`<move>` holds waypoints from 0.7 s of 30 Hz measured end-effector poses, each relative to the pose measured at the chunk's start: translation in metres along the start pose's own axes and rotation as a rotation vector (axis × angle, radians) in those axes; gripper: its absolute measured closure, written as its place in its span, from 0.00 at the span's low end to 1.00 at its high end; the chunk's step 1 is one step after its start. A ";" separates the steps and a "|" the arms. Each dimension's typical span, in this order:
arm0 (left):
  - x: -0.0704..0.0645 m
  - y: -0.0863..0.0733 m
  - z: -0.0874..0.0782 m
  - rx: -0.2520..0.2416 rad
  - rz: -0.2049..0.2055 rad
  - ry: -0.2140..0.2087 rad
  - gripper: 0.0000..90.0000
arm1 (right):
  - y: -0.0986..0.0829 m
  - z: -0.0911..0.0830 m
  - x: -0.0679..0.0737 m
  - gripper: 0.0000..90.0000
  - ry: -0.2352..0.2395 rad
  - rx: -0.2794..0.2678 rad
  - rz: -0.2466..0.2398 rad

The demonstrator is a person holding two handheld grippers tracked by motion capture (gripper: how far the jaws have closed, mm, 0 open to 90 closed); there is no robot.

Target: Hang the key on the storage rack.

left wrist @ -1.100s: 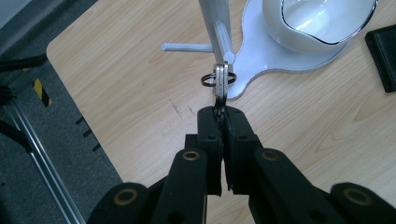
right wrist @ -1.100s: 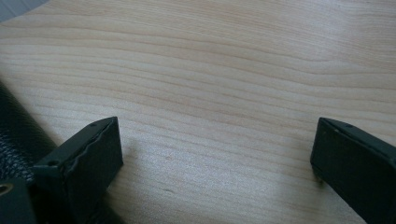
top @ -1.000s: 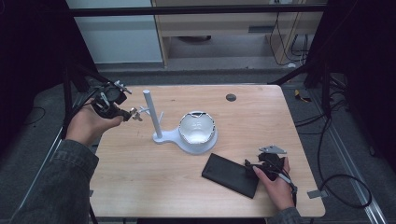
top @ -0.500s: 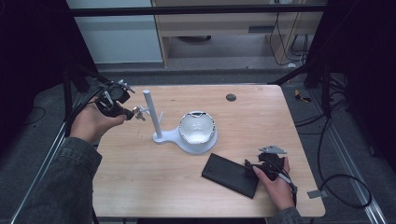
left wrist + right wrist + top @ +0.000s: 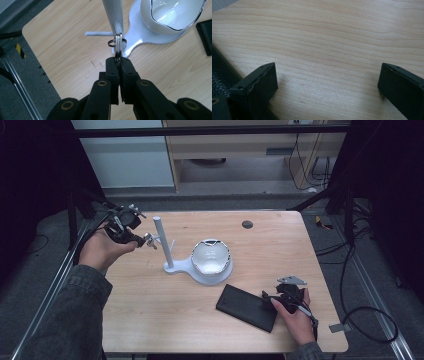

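1. The right gripper (image 5: 270, 297) rests low on the table (image 5: 280, 245) near its front right corner, its jaws wide apart with bare wood between them and nothing held; in the high view the hand (image 5: 295, 317) hides most of it.
2. The black wallet (image 5: 247, 307) lies flat just left of that gripper. The right gripper view cuts it off to a grainy dark strip (image 5: 222, 75) at the left edge, beside one jaw; whether they touch cannot be told.
3. The white stand (image 5: 167, 252) is further back, with a white bowl (image 5: 212, 259) on its base. The left gripper view crops the bowl (image 5: 172, 12) and shows its glossy inside.
4. The left gripper (image 5: 119, 60) is clamped tight on a set of keys (image 5: 119, 45) on a ring, held edge-on right against a side peg of the stand's post (image 5: 113, 12). In the high view the keys (image 5: 150, 241) are a small, blurred glint.
5. Compared with half a second ago, the left hand (image 5: 102, 251) and keys sit in almost the same spot by the post; the right gripper has not moved.
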State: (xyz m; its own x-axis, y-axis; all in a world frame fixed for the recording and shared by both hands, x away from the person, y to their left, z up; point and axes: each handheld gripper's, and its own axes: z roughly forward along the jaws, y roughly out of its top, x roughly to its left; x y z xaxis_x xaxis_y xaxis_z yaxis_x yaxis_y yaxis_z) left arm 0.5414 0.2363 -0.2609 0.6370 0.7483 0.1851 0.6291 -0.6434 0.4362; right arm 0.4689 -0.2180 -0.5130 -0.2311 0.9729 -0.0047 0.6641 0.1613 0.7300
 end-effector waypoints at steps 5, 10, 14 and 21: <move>0.000 -0.001 0.004 -0.004 -0.007 -0.004 0.96 | 0.000 0.000 0.000 0.03 0.000 0.000 0.000; -0.001 -0.011 -0.004 -0.088 -0.038 0.015 0.80 | 0.000 0.000 0.000 0.03 0.001 0.000 0.000; -0.006 -0.024 -0.011 -0.118 -0.031 0.040 0.69 | 0.000 0.000 0.000 0.03 0.003 0.001 -0.001; -0.018 -0.039 -0.013 -0.161 -0.028 0.061 0.42 | 0.000 0.000 0.000 0.03 0.001 0.003 -0.003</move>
State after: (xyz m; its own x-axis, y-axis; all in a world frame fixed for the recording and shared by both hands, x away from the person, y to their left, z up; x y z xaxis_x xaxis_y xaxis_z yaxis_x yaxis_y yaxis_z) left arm 0.4994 0.2498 -0.2694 0.5887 0.7774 0.2217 0.5641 -0.5915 0.5762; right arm 0.4689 -0.2182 -0.5128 -0.2335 0.9723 -0.0061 0.6656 0.1644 0.7279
